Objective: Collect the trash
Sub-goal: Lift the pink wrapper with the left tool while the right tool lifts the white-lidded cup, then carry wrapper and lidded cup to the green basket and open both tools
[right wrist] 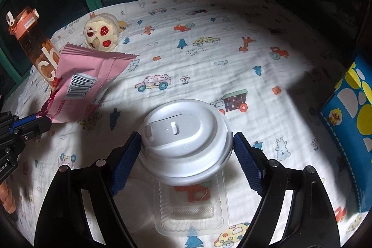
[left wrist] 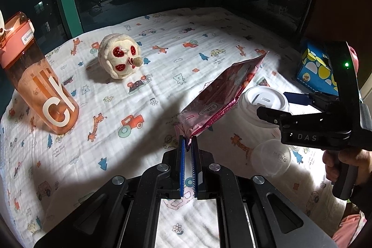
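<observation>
Left gripper [left wrist: 187, 138]: I had its blue pads pressed together on the bottom corner of the pink snack wrapper [left wrist: 223, 90], which hung clear above the printed cloth [left wrist: 130, 43] and slanted up toward the far right. From the right wrist camera I saw the wrapper's pale back with a barcode, held at the left edge of view. Right gripper [right wrist: 187, 150]: I had its fingers spread, one on each side of the white lidded cup [right wrist: 186, 138]; whether the pads touched the lid I could not tell. The cup stood on the cloth, with a clear plastic tray [right wrist: 191, 208] lying just in front of it and a small clear cup [left wrist: 270, 157] near it. An orange bottle [left wrist: 34, 76] stood at the left, a plush toy [left wrist: 119, 56] behind, and a blue box [right wrist: 353, 122] at the right.
</observation>
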`<state>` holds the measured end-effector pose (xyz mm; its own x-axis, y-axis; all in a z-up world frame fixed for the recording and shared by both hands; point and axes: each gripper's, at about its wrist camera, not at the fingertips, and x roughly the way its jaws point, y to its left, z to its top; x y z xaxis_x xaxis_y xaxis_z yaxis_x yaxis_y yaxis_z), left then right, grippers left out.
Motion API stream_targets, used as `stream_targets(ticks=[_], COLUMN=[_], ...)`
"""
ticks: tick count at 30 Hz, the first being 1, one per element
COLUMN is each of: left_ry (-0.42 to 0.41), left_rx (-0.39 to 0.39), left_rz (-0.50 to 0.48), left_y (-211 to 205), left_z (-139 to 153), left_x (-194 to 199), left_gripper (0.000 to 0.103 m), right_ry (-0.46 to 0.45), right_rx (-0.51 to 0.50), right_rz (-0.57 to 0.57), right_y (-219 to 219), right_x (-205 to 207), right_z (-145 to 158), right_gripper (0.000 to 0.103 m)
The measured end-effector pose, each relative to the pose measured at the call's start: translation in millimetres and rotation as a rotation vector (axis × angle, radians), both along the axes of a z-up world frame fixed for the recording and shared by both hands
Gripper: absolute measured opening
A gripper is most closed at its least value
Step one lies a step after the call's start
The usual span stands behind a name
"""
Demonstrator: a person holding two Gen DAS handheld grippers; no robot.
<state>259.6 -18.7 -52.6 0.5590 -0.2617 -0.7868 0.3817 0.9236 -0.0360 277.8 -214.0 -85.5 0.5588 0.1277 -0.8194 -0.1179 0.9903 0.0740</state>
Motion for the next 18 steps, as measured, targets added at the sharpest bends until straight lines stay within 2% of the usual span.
stream_targets(ticks=[9, 18], left_ry=[-0.014, -0.047], left_rx=[-0.005, -0.03], left_rz=[0.0, -0.066], left_y=[-2, -29], left_z=[14, 37], left_x=[-10, -47], left_gripper=[0.005, 0.005], right_ry=[-0.064, -0.11], right_rx=[0.018, 0.035], right_rz=[-0.008, -0.061], right_y=[-6, -32], right_x=[-29, -96], right_z=[30, 73], right_gripper=[0.08, 0.08])
